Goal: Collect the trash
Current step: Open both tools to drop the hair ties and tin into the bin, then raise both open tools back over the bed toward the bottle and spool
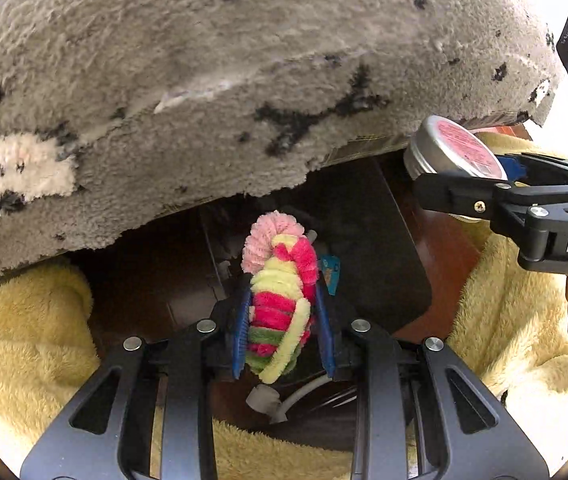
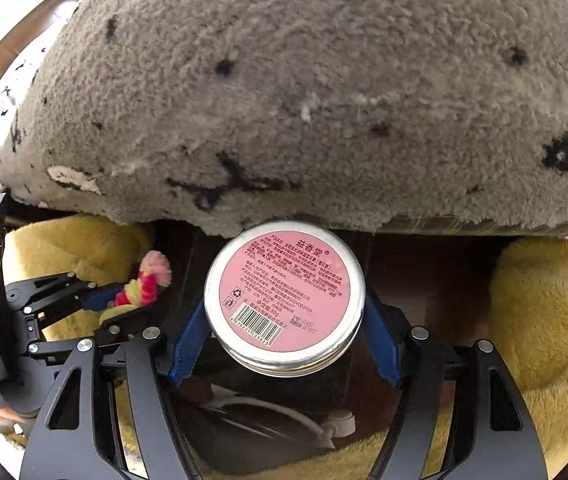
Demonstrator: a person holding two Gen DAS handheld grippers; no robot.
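My left gripper (image 1: 284,316) is shut on a bundle of fuzzy pipe cleaners (image 1: 279,296), pink, red, yellow and green, held between its blue pads. My right gripper (image 2: 286,328) is shut on a round metal tin (image 2: 284,296) with a pink label and a barcode. The tin (image 1: 454,150) and the right gripper (image 1: 464,184) also show at the right of the left wrist view. The left gripper (image 2: 123,300) with the pipe cleaners (image 2: 143,282) shows at the left of the right wrist view. Both grippers hang over a dark gap.
A grey shaggy rug (image 1: 223,92) with black marks fills the upper half of both views (image 2: 304,100). Yellow fleece (image 1: 23,340) lies on both sides (image 2: 552,320). A dark panel (image 1: 368,240), a white plug and cable (image 2: 324,420) sit in the gap below.
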